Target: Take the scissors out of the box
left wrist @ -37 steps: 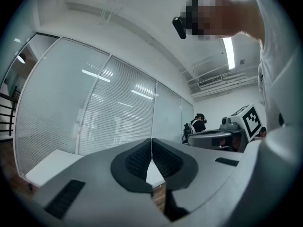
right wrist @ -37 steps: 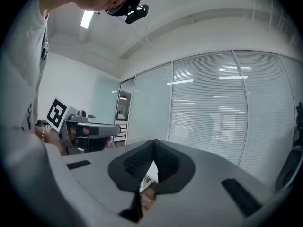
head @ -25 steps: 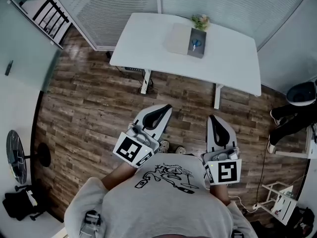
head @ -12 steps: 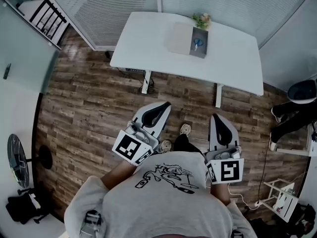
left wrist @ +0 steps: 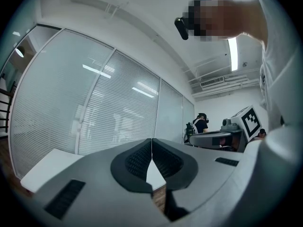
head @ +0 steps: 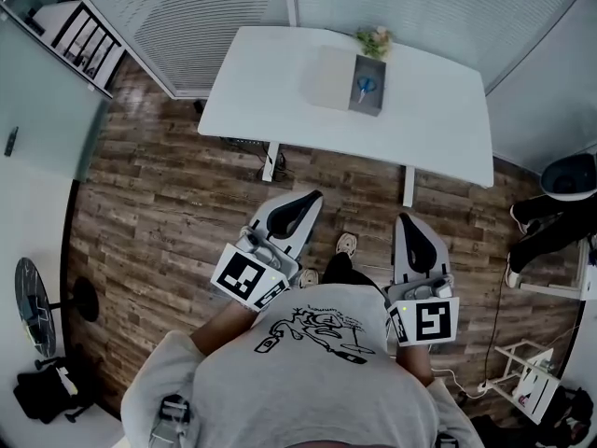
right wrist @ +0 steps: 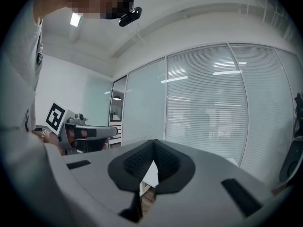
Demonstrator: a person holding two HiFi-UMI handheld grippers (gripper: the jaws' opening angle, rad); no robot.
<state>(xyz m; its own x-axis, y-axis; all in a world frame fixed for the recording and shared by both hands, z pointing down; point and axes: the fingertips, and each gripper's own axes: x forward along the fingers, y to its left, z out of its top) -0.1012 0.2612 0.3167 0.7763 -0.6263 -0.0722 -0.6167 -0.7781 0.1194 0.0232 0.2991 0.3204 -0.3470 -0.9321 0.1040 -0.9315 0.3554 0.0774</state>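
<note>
Scissors (head: 365, 86) in box (head: 370, 101) by counter's (head: 270, 91) far edge, blue handles showing, heading unclear, open floor (head: 168, 203) before near edge, left gripper (head: 312, 198) and right gripper (head: 403, 220) well short, jaws clenched, empty

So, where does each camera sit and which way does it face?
Head view: on the person's head, looking steeply down at table, left gripper, right gripper; shirt and forearms show.
Left gripper view: on that gripper, facing the blinds; shut jaws, shirt at right.
Right gripper view: on that gripper, facing the blinds; shut jaws, shirt at left.
Shared: each gripper view shows the other gripper.
</note>
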